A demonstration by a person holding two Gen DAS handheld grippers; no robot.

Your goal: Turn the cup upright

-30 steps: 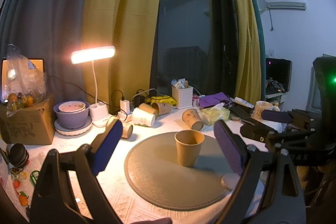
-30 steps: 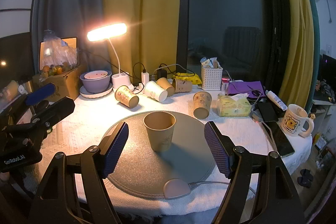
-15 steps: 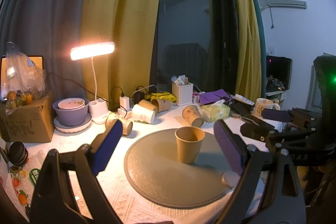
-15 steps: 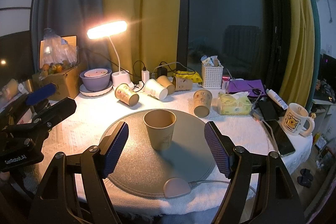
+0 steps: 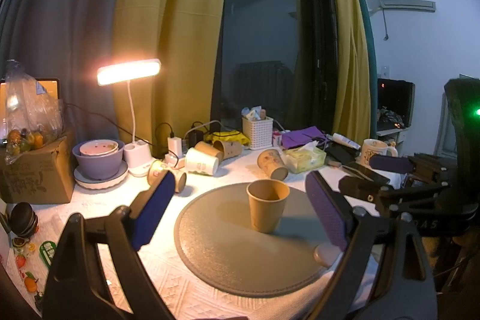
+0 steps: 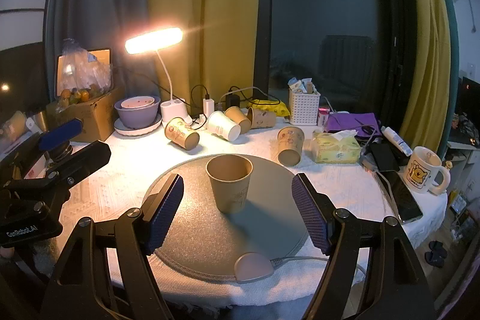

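Nearest, left gripper (image 5: 240, 209) spread wide, holding nothing, blue pads (image 5: 153, 212) well apart on either side of empty air. Likewise right gripper (image 6: 238, 210), gaping wide and empty-handed. Between and just beyond both sets of fingers, brown paper cup (image 6: 229, 183) standing upright, mouth up, on the round grey mat (image 6: 195, 233), touched by neither gripper. At the mat's near edge, below the right gripper's right finger, a small pinkish puck (image 6: 253, 267) with a cable. Beyond the fingertips, several paper cups lying tipped on the white tablecloth (image 6: 345, 188): one patterned cup (image 6: 289, 144) past the mat, right of the upright cup. Farther off, lit desk lamp (image 6: 154, 41) and white basket (image 6: 303, 107) by the curtains.
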